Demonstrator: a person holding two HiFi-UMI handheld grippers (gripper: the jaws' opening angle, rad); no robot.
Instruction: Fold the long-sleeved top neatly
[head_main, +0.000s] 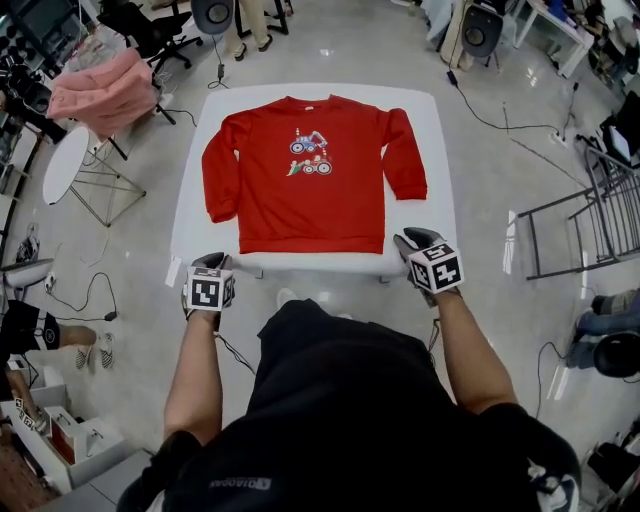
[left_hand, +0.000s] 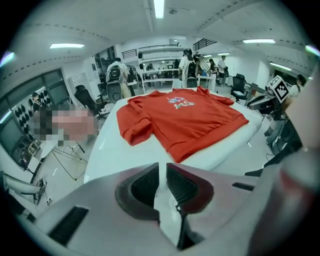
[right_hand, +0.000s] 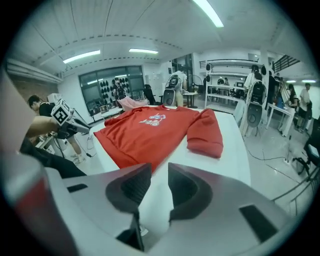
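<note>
A red long-sleeved top (head_main: 300, 190) with a small printed picture on the chest lies flat and face up on the white table (head_main: 190, 220), hem toward me, both sleeves hanging along its sides. My left gripper (head_main: 212, 261) hovers at the table's near edge, just left of the hem's left corner. My right gripper (head_main: 411, 241) hovers just right of the hem's right corner. In the left gripper view the jaws (left_hand: 162, 172) stand slightly apart with nothing between them, the top (left_hand: 190, 120) ahead. In the right gripper view the jaws (right_hand: 159, 175) stand wider apart, also empty, the top (right_hand: 145, 132) ahead.
A pink garment (head_main: 100, 90) is draped over a chair at the left, beside a round white side table (head_main: 62, 165). A metal rack (head_main: 590, 215) stands at the right. Cables run across the floor, and office chairs stand beyond the table's far edge.
</note>
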